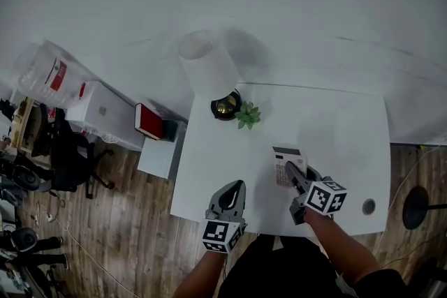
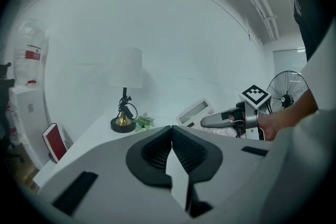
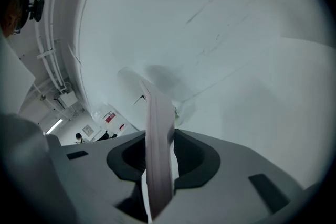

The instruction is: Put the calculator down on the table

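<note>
A white calculator [image 1: 286,164] is over the near middle of the white table [image 1: 342,122]. My right gripper [image 1: 293,176] is shut on its near end. In the right gripper view the calculator [image 3: 157,149] stands edge-on between the two pads. From the left gripper view the calculator [image 2: 194,112] looks tilted, display end up, with the right gripper [image 2: 218,120] on it. Whether it touches the table I cannot tell. My left gripper [image 1: 232,193] hangs over the table's near edge, left of the calculator, shut with nothing in it [image 2: 171,136].
A lamp with a white shade [image 1: 208,66] and a small green plant [image 1: 247,115] stand at the table's far left corner. A round hole [image 1: 369,206] sits near the right front corner. On the floor to the left are a red-and-white box [image 1: 148,121] and water bottles [image 1: 49,73].
</note>
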The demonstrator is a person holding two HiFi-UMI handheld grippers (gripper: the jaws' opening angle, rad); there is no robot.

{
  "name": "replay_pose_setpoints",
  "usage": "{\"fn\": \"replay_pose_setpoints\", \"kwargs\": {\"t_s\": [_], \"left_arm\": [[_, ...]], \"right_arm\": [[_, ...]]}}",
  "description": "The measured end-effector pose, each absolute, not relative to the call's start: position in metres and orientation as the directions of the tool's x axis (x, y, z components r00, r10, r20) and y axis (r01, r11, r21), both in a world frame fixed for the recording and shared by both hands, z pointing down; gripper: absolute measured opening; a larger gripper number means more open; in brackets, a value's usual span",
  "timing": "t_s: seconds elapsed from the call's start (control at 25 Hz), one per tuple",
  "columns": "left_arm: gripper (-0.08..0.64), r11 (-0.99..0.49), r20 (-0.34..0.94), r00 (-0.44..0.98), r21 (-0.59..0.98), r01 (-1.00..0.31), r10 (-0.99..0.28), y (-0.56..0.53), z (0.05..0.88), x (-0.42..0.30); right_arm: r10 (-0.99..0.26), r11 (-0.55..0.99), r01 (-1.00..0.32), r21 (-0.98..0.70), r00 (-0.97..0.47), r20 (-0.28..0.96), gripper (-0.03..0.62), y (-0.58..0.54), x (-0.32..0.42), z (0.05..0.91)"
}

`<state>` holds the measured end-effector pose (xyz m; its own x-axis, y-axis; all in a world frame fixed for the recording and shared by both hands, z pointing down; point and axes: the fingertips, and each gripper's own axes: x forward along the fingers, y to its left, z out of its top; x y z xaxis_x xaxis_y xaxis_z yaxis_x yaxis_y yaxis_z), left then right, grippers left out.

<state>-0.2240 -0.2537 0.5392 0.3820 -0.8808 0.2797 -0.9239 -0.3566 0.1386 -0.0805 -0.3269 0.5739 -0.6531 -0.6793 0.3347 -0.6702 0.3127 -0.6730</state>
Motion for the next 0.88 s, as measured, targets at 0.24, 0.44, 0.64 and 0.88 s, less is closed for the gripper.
{"fn": "replay_pose_setpoints", "kwargs": {"t_s": [0.24, 0.44, 0.64, 0.88], "left_arm": [[0.020, -0.320, 0.289, 0.345, 0.133, -0.938, -0.893, -0.274, 0.556, -0.230], [0.020, -0.316, 0.334, 0.339, 0.123, -0.941, -0.879, -0.276, 0.576, -0.233], [0.020, -0.272, 0.352, 0.302, 0.133, -0.953, -0.886, -0.288, 0.587, -0.240], [0.020, -0.272, 0.351, 0.317, 0.174, -0.947, -0.881, -0.288, 0.599, -0.230]], "right_arm": [[-0.625, 0.223, -0.656, -0.721, -0.664, 0.411, 0.129, -0.357, -0.093, 0.626], [-0.600, 0.164, -0.639, -0.752, -0.670, 0.438, 0.129, -0.367, -0.105, 0.656], [-0.569, 0.130, -0.626, -0.769, -0.682, 0.459, 0.129, -0.368, -0.113, 0.671], [-0.575, 0.251, -0.730, -0.636, -0.641, 0.508, 0.161, -0.371, -0.107, 0.674]]}}
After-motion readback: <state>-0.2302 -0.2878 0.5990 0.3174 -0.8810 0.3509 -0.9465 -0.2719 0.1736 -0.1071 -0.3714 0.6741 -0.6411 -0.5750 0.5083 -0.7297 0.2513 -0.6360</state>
